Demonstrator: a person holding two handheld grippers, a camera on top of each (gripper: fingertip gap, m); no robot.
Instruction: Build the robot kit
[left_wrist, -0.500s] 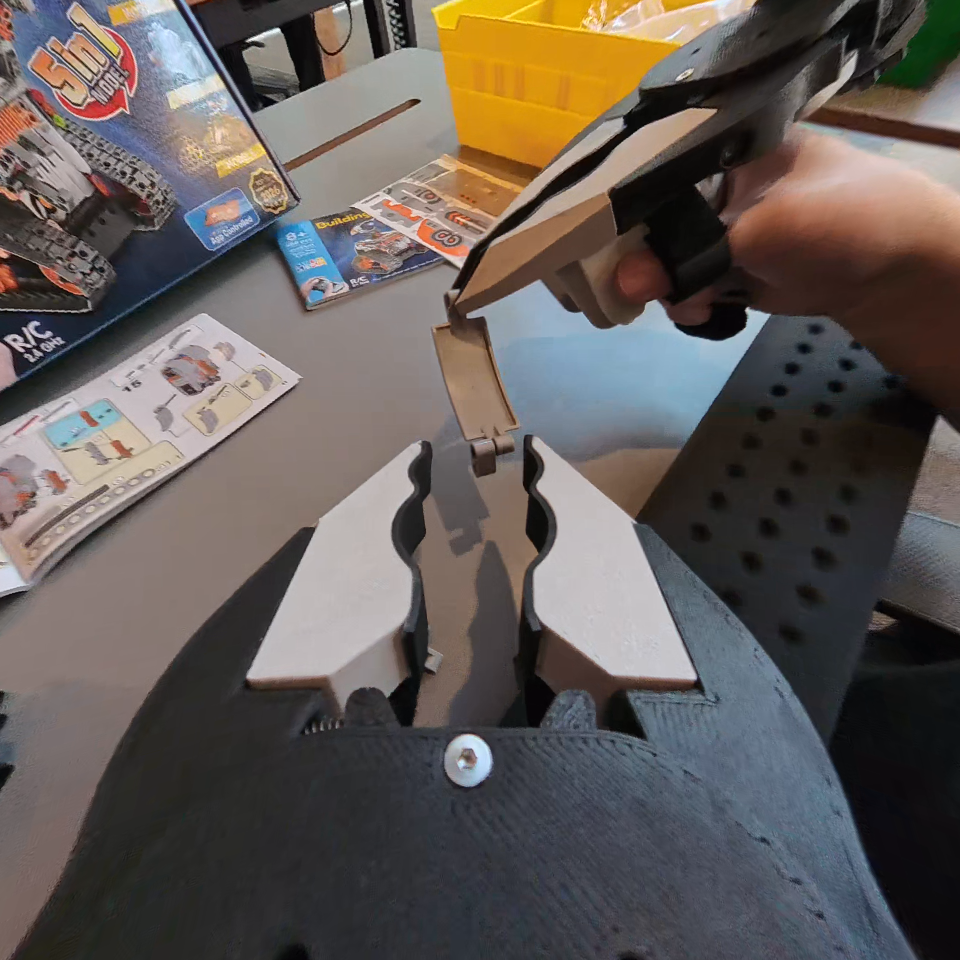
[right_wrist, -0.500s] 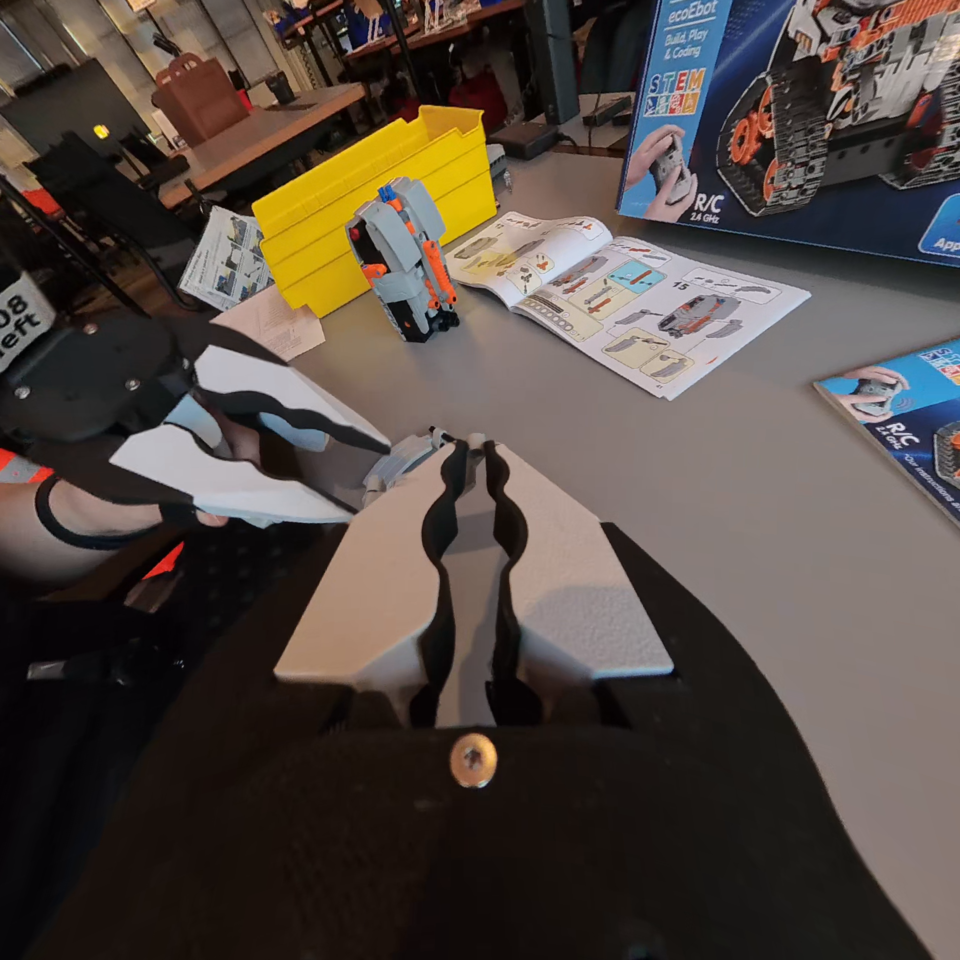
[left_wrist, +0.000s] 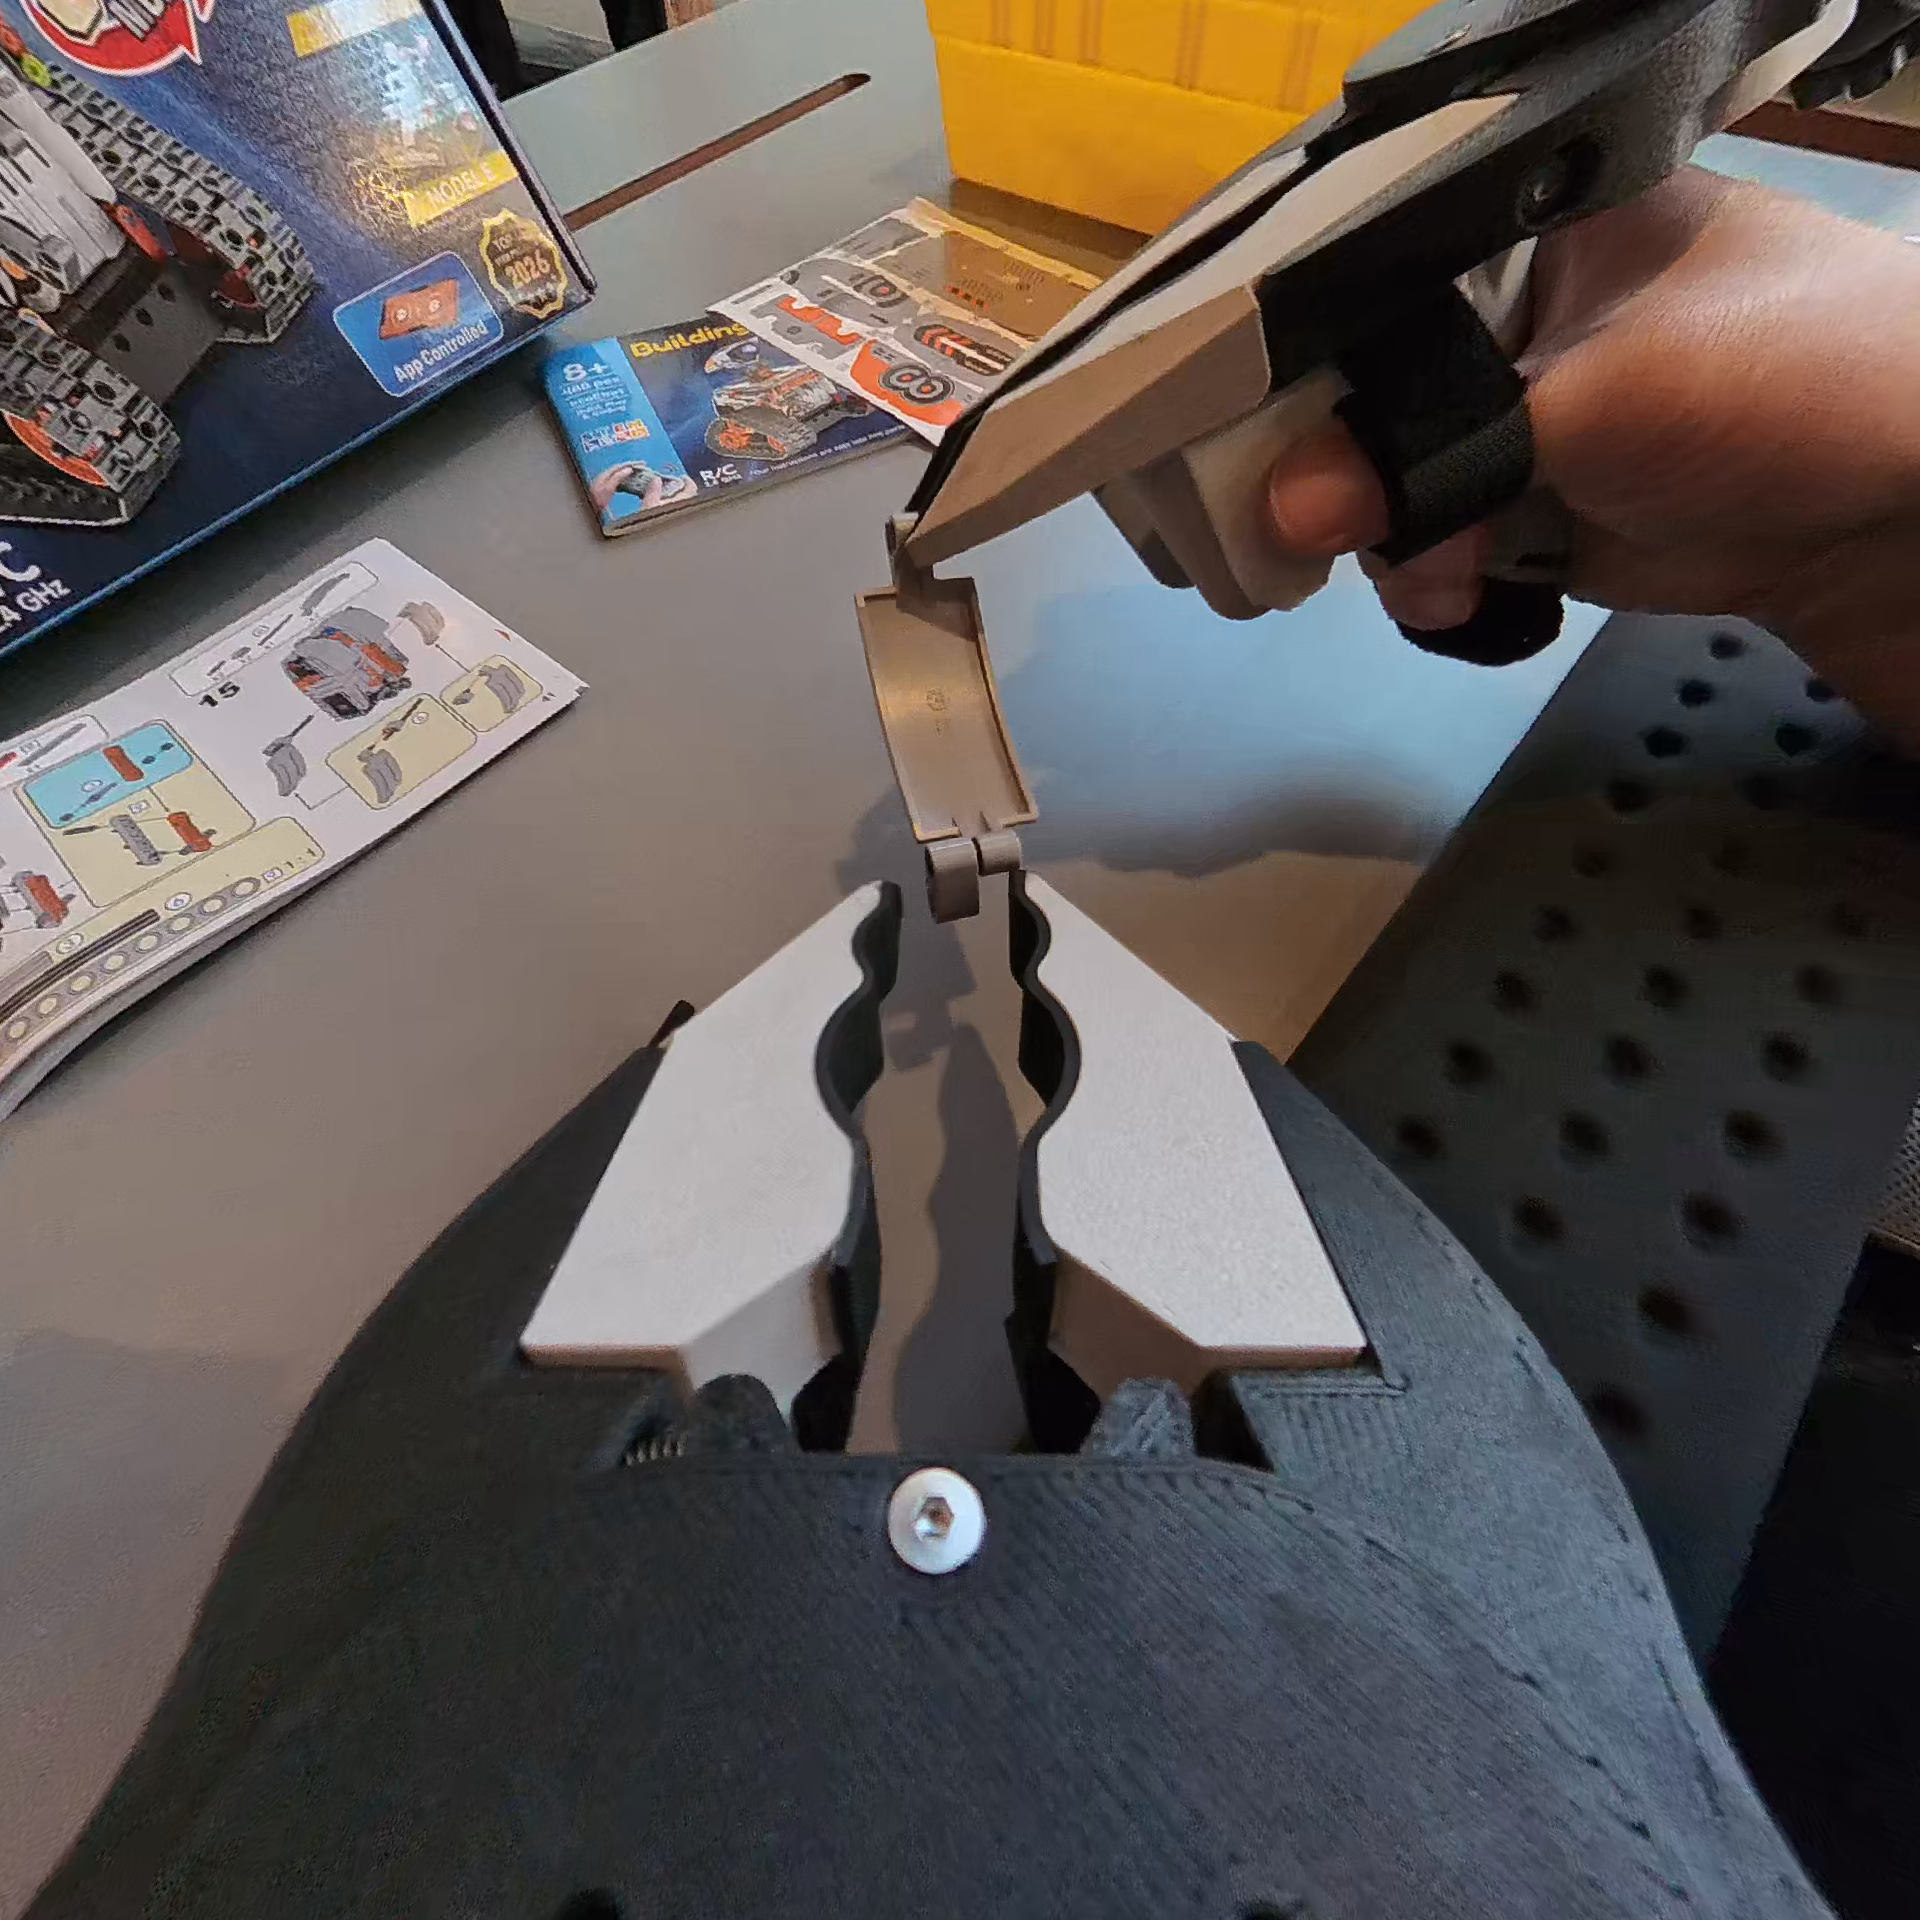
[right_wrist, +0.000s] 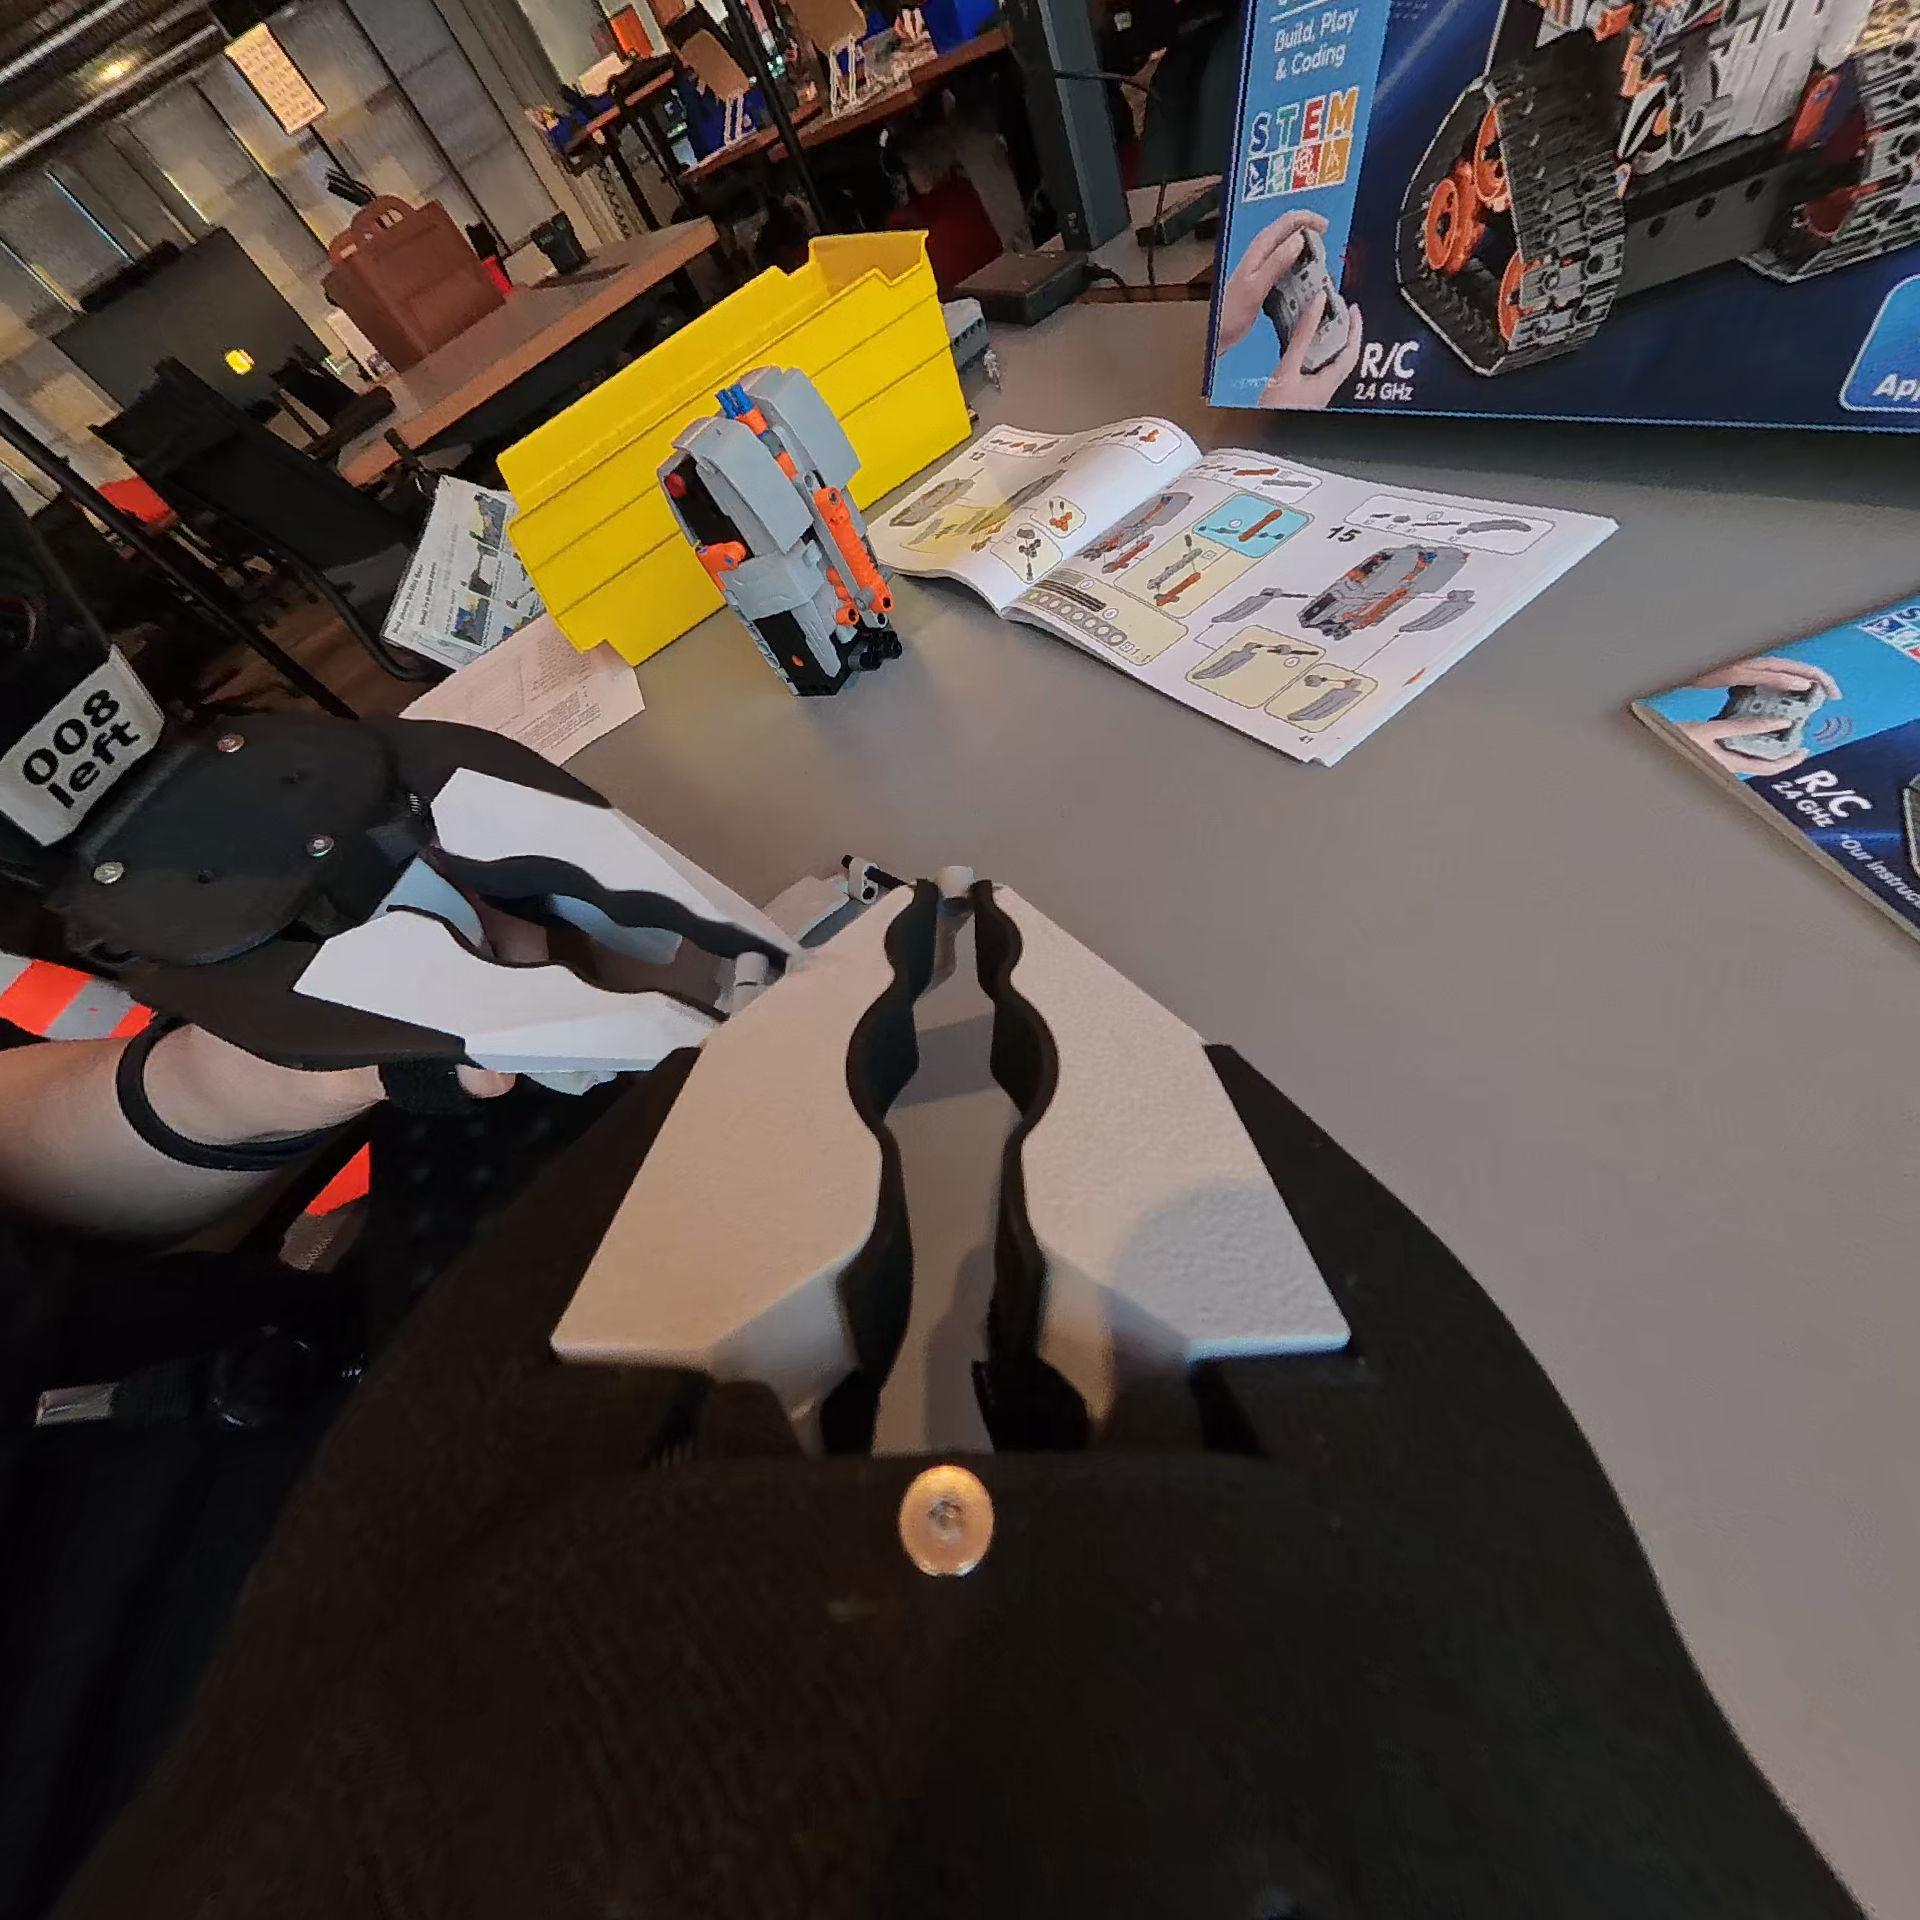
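Pinching top tab of curved grey panel (left_wrist: 940, 717), right tool (left_wrist: 912, 532) nearly closed; left tool (left_wrist: 951, 896) partly open, tips flanking panel's lower connector above tabletop (left_wrist: 416, 1039).

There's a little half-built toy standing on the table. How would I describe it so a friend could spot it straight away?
Start at the long yellow bin at the far side of the grey table. Right in front of it, left of the open instruction booklet, stands the upright block model. It is the only built thing there: grey shell panels, orange pins, a black base.
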